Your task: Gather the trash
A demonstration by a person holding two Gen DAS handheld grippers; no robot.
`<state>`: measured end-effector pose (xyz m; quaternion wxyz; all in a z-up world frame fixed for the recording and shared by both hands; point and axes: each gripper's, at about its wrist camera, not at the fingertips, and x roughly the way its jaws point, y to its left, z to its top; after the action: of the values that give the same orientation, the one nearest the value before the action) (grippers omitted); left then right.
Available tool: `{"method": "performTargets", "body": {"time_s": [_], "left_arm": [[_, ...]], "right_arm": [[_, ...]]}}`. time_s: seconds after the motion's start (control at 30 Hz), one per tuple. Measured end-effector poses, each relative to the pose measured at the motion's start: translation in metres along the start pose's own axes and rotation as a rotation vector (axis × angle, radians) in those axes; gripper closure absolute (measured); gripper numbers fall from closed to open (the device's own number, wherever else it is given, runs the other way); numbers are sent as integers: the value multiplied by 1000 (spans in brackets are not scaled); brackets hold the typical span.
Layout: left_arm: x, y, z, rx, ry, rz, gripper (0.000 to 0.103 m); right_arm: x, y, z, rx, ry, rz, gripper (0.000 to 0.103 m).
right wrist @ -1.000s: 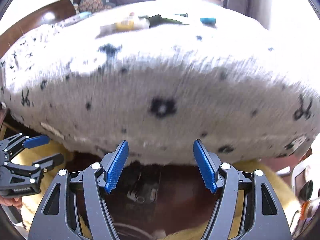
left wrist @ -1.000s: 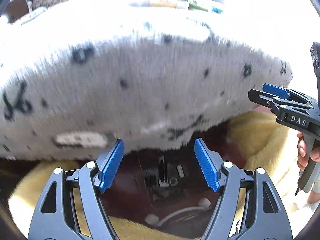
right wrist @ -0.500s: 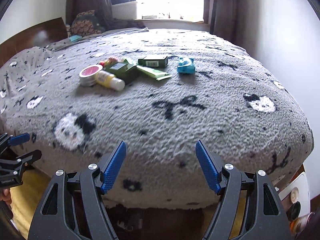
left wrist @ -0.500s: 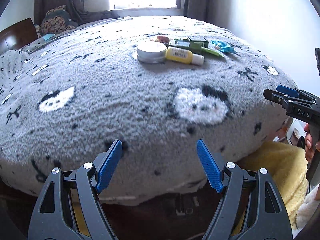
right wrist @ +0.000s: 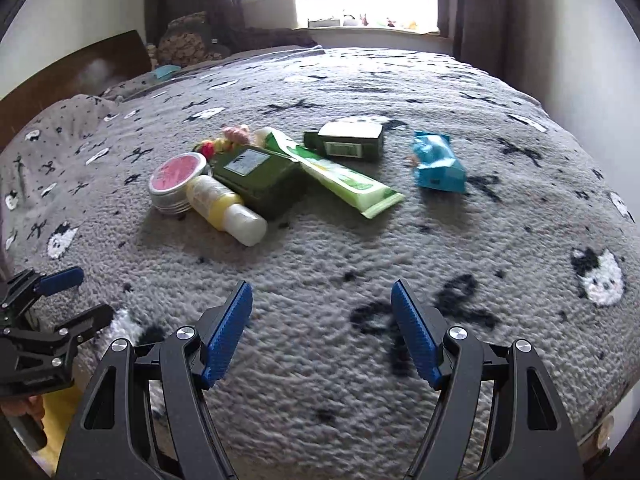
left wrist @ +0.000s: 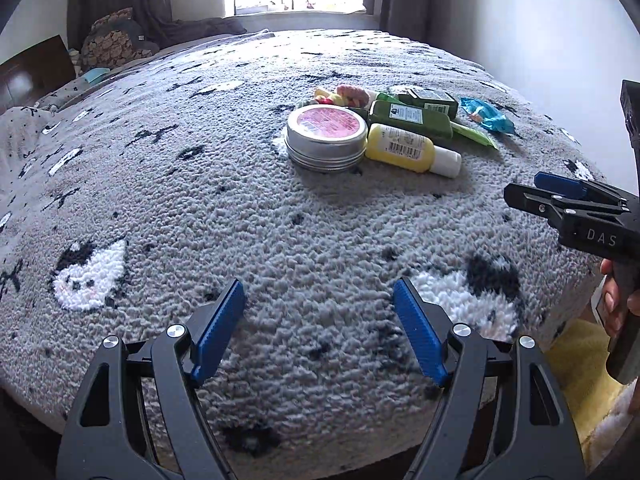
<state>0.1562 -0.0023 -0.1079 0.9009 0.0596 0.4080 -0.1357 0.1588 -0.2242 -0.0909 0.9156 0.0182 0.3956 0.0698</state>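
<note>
The trash sits in a loose cluster toward the far middle of the bed [right wrist: 400, 340]: a round tin [right wrist: 179, 182] with a pink lid, a yellow bottle [right wrist: 224, 210] touching it, a dark green box [right wrist: 256, 178], a green tube [right wrist: 340, 172], a second green box [right wrist: 346, 142] behind it and a blue wrapper [right wrist: 438, 164] lying apart to the right; small colourful bits behind the tin are too small to identify. Collecting has not begun, so this looks like the approach. The left tool [left wrist: 318, 330] and right tool [right wrist: 322, 330] both hover over the near blanket, jaws spread wide and empty. Next, each needs to reach forward and straddle one item; no bin is in view.
</note>
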Motion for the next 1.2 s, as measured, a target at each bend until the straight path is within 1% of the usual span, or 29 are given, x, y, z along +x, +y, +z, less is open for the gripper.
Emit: {"method": "performTargets", "body": {"time_s": [0.1,0.23,0.27,0.3,0.37,0.4,0.43,0.53,0.73,0.83,0.87,0.9,0.93,0.97,1.0,1.07,1.2], "left_arm": [[4,6,5,-6,7,7,30],[5,16,10,-19,6,16,29],[5,19,11,-22,4,18,29],[6,22,12,-26,2,20,29],[6,27,14,-33,-1,24,29],[6,30,15,-35,-3,26,29],[7,32,16,-37,-3,27,29],[10,39,18,-43,-1,34,29],[15,44,22,-51,0,25,29],[19,45,24,-53,0,21,29],[20,46,26,-54,0,20,29],[21,46,27,-56,-1,18,29],[23,46,29,-58,-2,16,29],[24,46,31,-61,-4,12,29],[25,46,33,-63,-7,7,29],[28,45,40,-67,-15,-7,29],[38,46,57,-78,-27,-10,29]], "right_arm": [[16,20,12,-50,6,49,31],[41,38,26,-92,26,49,31],[46,41,28,-95,36,53,33],[51,45,30,-99,49,59,38],[56,54,32,-117,67,71,44],[57,57,32,-127,68,70,46],[57,60,33,-132,66,71,46],[63,62,38,-124,77,108,48],[82,75,51,-152,84,77,46],[89,78,58,-156,86,77,46],[91,77,59,-156,87,78,49],[91,76,60,-156,87,82,57],[91,76,61,-160,87,89,60],[90,76,60,-165,84,94,69],[88,76,59,-175,80,89,73],[83,75,56,-188,71,81,74],[73,67,49,-184,62,99,75]]}}
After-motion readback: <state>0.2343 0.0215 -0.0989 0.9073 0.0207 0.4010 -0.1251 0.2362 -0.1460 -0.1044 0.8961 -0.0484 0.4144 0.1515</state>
